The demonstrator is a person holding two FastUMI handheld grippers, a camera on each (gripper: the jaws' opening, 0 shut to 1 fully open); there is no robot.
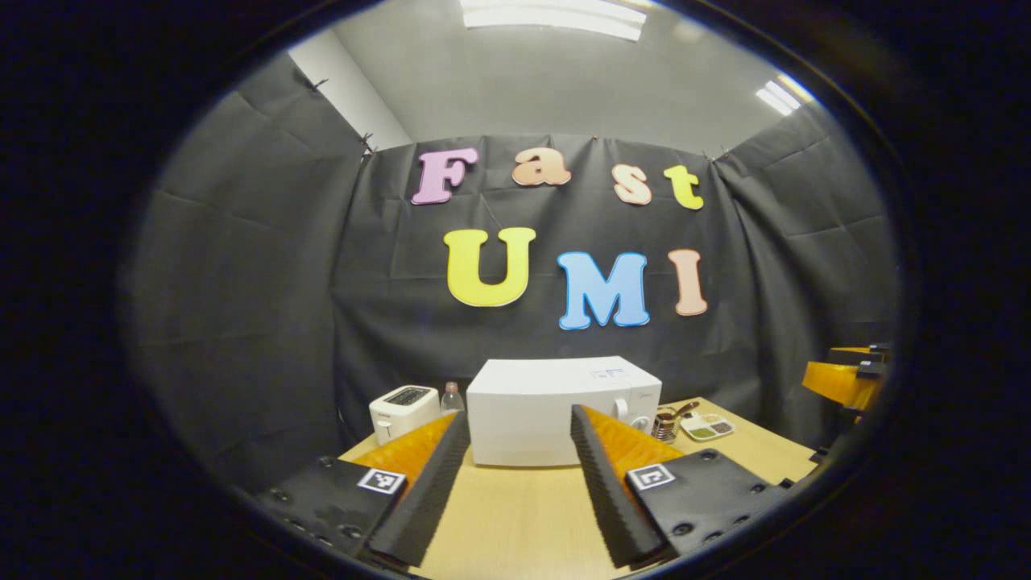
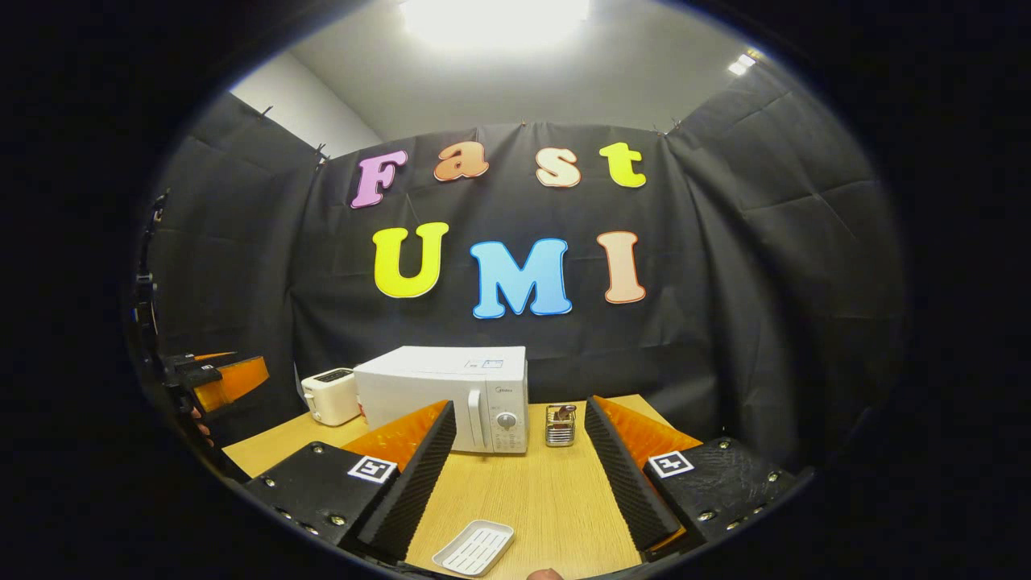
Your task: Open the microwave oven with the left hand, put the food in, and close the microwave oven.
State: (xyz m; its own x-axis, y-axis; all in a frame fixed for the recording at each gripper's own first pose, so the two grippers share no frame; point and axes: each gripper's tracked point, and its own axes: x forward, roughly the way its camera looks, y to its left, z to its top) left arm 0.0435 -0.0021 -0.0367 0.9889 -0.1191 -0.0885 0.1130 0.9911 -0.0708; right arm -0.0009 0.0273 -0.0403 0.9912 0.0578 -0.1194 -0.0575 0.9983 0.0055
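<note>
From the left gripper view I see the microwave oven [image 1: 556,411] standing on the table [image 1: 515,515] toward its rear, against the booth wall. The toaster [image 1: 403,411] sits to its left, with 1 bottle [image 1: 453,396] between them. To the microwave's right stands a utensil holder [image 1: 666,422], and right of that lies a divided dish [image 1: 706,426]. From the right gripper view I see 1 ridged tray [image 2: 474,547] lying on the table's near edge, well in front of the microwave oven [image 2: 451,395].
</note>
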